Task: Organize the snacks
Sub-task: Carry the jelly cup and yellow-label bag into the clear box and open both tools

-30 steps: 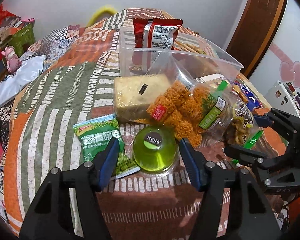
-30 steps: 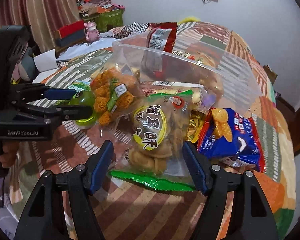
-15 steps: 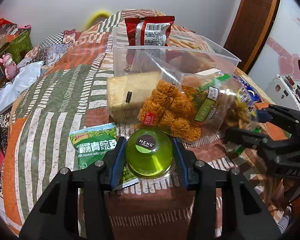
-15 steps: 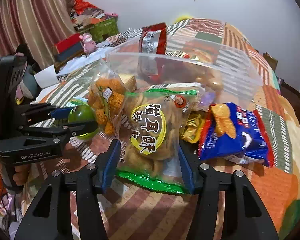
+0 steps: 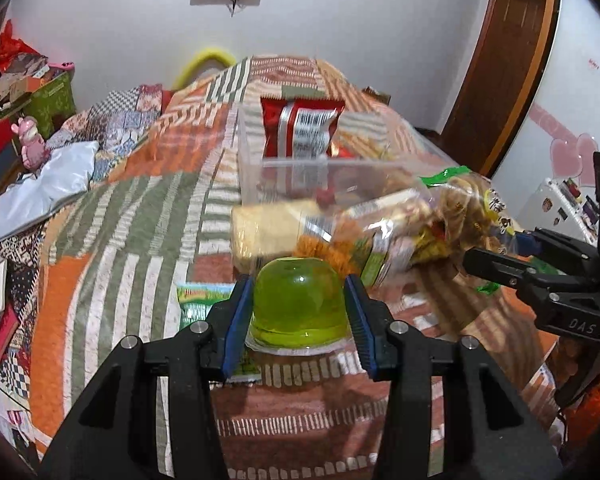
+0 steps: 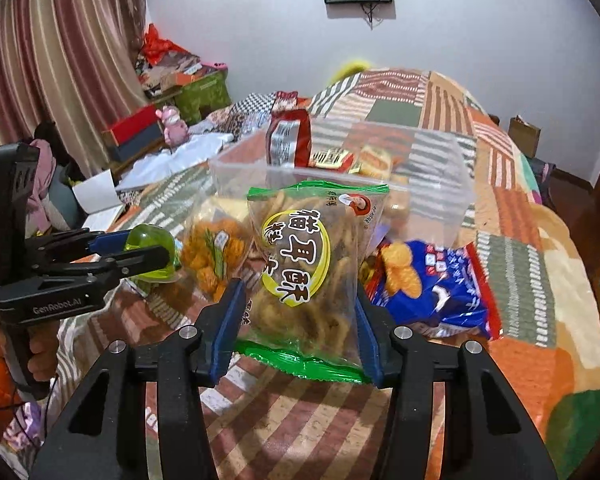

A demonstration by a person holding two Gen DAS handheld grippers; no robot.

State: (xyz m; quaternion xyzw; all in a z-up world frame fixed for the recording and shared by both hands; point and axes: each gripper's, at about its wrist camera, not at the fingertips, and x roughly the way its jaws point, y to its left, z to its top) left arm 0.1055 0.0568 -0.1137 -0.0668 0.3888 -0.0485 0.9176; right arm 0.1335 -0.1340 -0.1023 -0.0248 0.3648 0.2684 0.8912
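On the patchwork bed cover [image 5: 132, 216], both grippers have just closed and lifted: left gripper [image 5: 299, 312] clamps the green dome-shaped jelly cup [image 5: 299, 296], right gripper [image 6: 296, 328] clamps the clear crisps bag [image 6: 304, 264], clear plastic bin [image 6: 432, 184] at 12 o'clock

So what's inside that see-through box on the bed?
The clear box holds a red packet standing up and small snack packs. Its bottom is hidden behind the held bag.

the right gripper [image 6: 296, 316] clamps a green-trimmed snack bag [image 6: 312, 264], its jaws having just been closing on it. at left the left gripper [image 6: 140, 250] clamps a green jelly cup [image 6: 150, 240]. a blue bag [image 6: 440, 288] lies right; a clear bin [image 6: 432, 196] stands beyond.
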